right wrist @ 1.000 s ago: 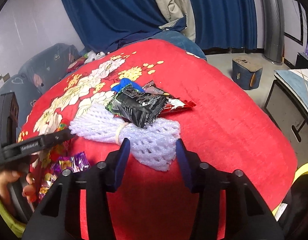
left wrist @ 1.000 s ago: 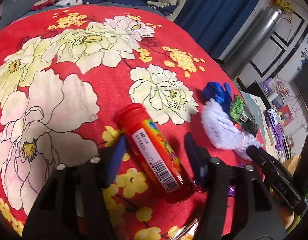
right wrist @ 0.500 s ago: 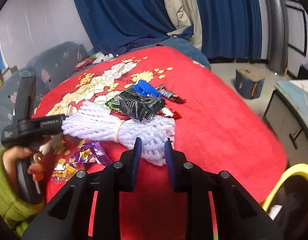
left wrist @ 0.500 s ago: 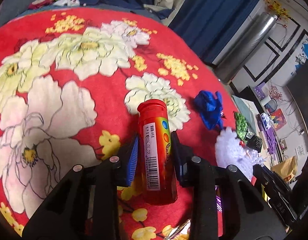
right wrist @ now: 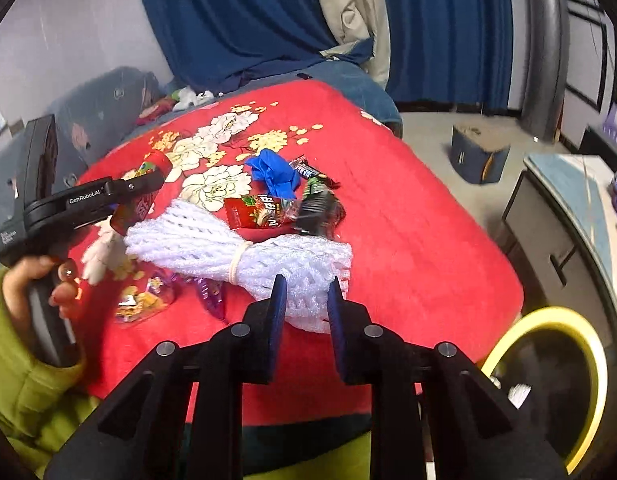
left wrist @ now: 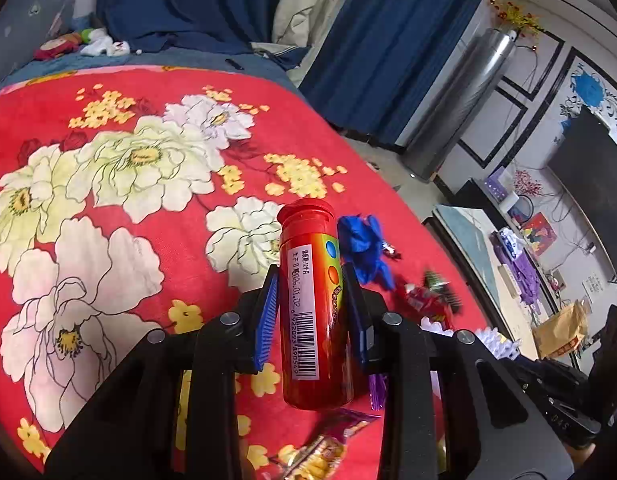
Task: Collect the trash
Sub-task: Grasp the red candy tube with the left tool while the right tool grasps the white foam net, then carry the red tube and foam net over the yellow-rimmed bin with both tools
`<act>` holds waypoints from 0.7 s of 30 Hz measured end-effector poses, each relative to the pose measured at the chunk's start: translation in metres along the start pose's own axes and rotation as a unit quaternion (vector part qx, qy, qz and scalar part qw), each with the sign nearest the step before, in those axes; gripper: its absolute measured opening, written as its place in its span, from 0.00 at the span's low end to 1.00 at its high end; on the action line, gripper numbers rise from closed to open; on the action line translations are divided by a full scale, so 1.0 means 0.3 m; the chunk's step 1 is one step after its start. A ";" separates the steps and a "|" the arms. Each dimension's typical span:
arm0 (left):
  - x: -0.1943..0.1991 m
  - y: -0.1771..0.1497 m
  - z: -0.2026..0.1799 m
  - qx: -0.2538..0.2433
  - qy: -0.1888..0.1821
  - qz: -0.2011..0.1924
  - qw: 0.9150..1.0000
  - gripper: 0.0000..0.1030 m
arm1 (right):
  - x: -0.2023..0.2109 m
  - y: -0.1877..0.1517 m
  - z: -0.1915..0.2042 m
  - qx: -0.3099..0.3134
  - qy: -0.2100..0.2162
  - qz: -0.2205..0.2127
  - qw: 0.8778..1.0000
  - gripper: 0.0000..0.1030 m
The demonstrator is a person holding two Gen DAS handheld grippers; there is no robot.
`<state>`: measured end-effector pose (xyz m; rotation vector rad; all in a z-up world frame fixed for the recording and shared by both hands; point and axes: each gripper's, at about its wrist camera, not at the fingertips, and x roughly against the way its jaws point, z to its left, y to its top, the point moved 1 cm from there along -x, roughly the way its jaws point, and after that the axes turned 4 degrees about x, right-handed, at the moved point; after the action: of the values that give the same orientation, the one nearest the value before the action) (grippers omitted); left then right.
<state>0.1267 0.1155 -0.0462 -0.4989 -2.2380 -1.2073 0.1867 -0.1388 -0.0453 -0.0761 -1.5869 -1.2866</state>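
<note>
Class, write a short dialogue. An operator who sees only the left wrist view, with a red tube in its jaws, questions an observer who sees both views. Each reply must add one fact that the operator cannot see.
Operator: My left gripper grips the red plastic tube with a barcode label. What is the right gripper doing?
Observer: The right gripper is closing its jaws on one end of the white foam net bundle.
Operator: Is there anywhere to drop trash?
Observer: Yes, a round yellow-rimmed bin stands past the edge of the red floral blanket, at the lower right of the right wrist view.
</note>
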 end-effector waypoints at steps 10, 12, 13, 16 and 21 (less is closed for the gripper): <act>0.044 0.002 -0.073 -0.025 -0.025 -0.013 0.999 0.23 | 0.096 -0.018 0.004 0.013 -0.034 -0.019 0.999 0.19; 0.050 0.001 -0.088 -0.031 -0.031 -0.014 0.999 0.23 | 0.111 -0.032 -0.012 0.010 -0.033 -0.023 0.999 0.19; 0.054 -0.001 -0.099 -0.035 -0.035 -0.015 0.999 0.23 | 0.121 -0.041 -0.020 0.007 -0.036 -0.027 0.999 0.19; 0.065 -0.009 -0.128 -0.045 -0.045 -0.016 0.998 0.23 | 0.155 -0.054 -0.050 -0.003 -0.045 -0.041 0.998 0.19; 0.080 -0.036 -0.193 -0.068 -0.073 -0.015 0.995 0.23 | 0.215 -0.068 -0.080 -0.010 -0.068 -0.066 0.995 0.19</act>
<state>0.1183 0.0623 -0.0122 -0.6276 -2.3016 -1.3857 0.1610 -0.1986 -0.0154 -0.0743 -1.7195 -1.4244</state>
